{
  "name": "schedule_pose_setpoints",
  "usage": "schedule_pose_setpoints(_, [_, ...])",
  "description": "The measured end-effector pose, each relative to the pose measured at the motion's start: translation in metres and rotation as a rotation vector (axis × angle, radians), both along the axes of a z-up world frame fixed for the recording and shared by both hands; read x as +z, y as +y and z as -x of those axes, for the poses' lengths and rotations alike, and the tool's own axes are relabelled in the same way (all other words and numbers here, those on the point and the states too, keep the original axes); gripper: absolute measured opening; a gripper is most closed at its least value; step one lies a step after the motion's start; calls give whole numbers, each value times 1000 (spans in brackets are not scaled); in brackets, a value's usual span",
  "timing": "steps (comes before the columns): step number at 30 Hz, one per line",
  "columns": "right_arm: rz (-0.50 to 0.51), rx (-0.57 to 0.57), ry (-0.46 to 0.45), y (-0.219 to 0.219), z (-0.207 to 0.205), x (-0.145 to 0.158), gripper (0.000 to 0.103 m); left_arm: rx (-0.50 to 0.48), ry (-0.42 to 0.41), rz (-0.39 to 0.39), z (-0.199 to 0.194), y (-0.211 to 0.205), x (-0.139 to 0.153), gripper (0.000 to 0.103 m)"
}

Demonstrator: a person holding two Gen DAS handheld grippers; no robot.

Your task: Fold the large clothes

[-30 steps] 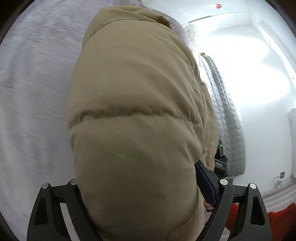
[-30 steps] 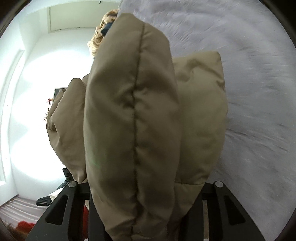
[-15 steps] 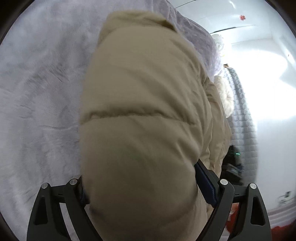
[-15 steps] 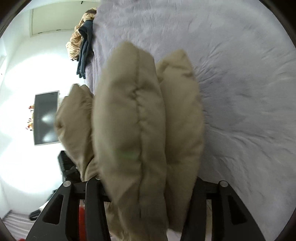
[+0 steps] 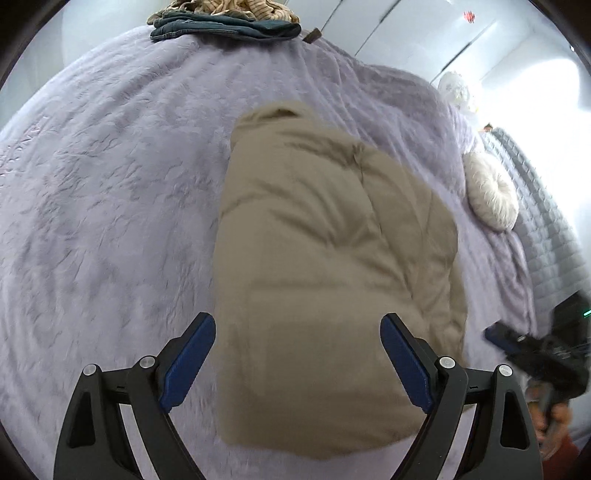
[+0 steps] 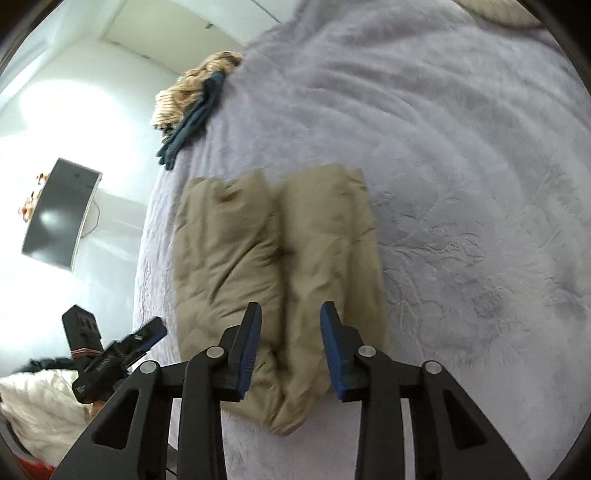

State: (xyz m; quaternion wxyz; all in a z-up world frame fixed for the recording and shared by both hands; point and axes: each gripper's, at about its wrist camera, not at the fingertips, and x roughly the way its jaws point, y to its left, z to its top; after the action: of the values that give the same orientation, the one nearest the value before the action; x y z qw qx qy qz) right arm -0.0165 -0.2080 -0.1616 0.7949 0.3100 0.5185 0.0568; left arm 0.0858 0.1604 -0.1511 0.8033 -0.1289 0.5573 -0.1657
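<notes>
We see left gripper (image 5: 298, 363): black linkage arms, blue pads, silver screws | right gripper (image 6: 290, 347): same black frame, blue pads, silver pivots

We see the tan padded jacket (image 5: 332, 280) motion-blurred in both views, its quilting seams smeared; whether it lies flat on the bed (image 5: 110, 221) or hangs just above it we cannot tell. The bed runs past the frame edges. At the lower right of the left wrist view, the right tongs (image 5: 532, 350) are blurred and partly cut off by the frame. The pile of clothes (image 5: 225, 22) at the top edge is clipped, its pieces too small to sort.
</notes>
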Motion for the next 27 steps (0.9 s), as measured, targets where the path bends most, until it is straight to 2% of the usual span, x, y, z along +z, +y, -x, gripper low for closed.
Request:
schedule_pose_setpoints(3, [-18, 44, 20, 26, -2, 1, 36, -59, 16, -81, 16, -28, -19, 91])
schedule_pose_setpoints(5, [-21, 60, 77, 37, 3, -10, 35, -99, 16, -158, 26, -39, -29, 91])
schedule_pose_setpoints(9, [35, 87, 179, 58, -5, -46, 35, -97, 39, -166, 34, -43, -34, 91])
schedule_pose_setpoints(14, [11, 43, 262, 60, 3, -72, 35, -73, 63, -183, 42, -43, -30, 91])
schedule_pose_setpoints(21, [69, 54, 276, 74, 0, -63, 35, -77, 87, -216, 57, -44, -18, 91])
schedule_pose_setpoints(27, [141, 75, 262, 92, 1, -38, 36, -81, 84, -227, 73, -46, -1, 91])
